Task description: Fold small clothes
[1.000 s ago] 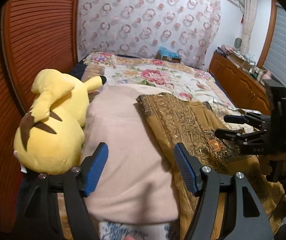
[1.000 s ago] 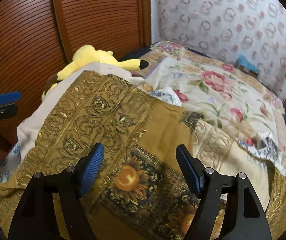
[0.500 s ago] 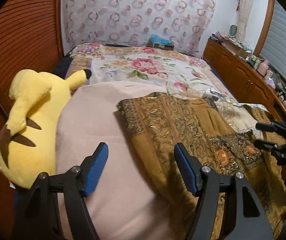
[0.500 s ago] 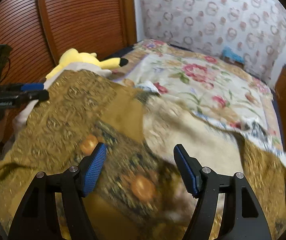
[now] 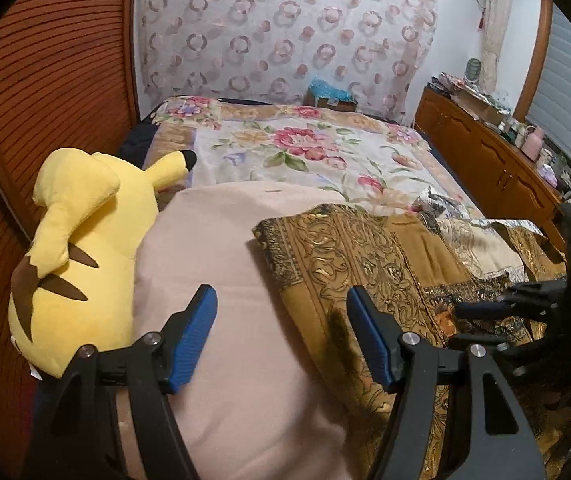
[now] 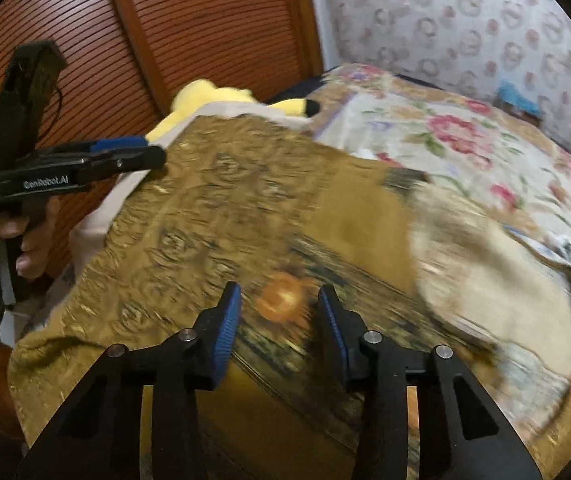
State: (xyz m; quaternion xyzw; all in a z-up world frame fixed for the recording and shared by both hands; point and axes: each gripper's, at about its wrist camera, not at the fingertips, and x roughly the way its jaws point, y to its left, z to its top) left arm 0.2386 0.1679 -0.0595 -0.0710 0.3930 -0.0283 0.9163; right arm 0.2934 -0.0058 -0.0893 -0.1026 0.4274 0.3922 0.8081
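A gold patterned cloth (image 5: 349, 256) with an orange flower motif lies spread on the bed, over a pale pink blanket (image 5: 221, 272); it also fills the right wrist view (image 6: 213, 216). My left gripper (image 5: 281, 332) is open and empty, above the pink blanket and the cloth's left edge. My right gripper (image 6: 279, 320) is partly open, jaws narrower than before, empty, just above the flower motif (image 6: 283, 298). The right gripper also shows in the left wrist view (image 5: 485, 320), and the left gripper in the right wrist view (image 6: 125, 152).
A yellow plush toy (image 5: 77, 248) lies at the left against a ribbed wooden wardrobe (image 5: 41, 80). A floral bedspread (image 5: 309, 156) covers the far bed. A wooden dresser (image 5: 485, 152) with small items stands at the right. A teal box (image 5: 329, 94) sits at the bed's head.
My right gripper's jaws have narrowed and it has moved down toward the cloth's flower motif. My left gripper has shifted right, off the plush toy's side, and stays open.
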